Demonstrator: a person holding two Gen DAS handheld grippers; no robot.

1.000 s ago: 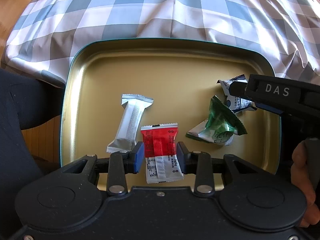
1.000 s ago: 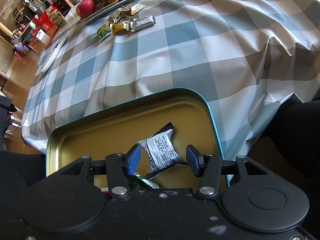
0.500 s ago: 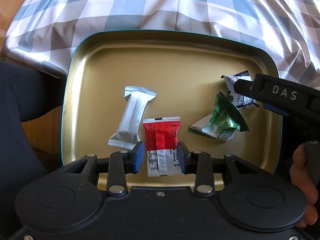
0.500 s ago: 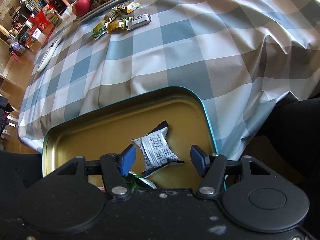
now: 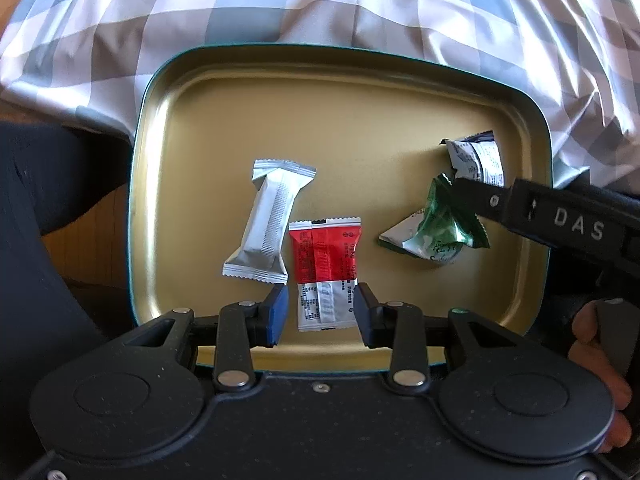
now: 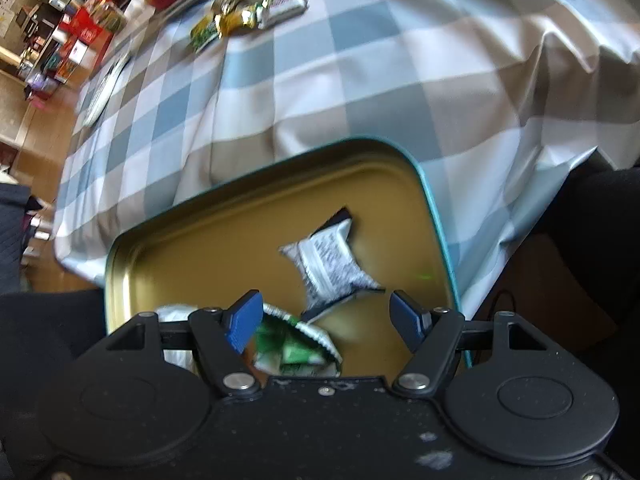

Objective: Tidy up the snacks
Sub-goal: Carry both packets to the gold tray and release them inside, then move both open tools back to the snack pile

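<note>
Within the last second both grippers released: the left gripper (image 5: 318,312) spread off the red packet (image 5: 325,258) and the right gripper (image 6: 326,318) off the white packet (image 6: 328,264), leaving 4 snacks inside the gold tray (image 5: 360,92).

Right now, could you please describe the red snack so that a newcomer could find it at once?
Look in the gold tray. The red packet lies near its front edge, beside the silver bar, between the left gripper's open fingers. It alone is red above, white below.
</note>
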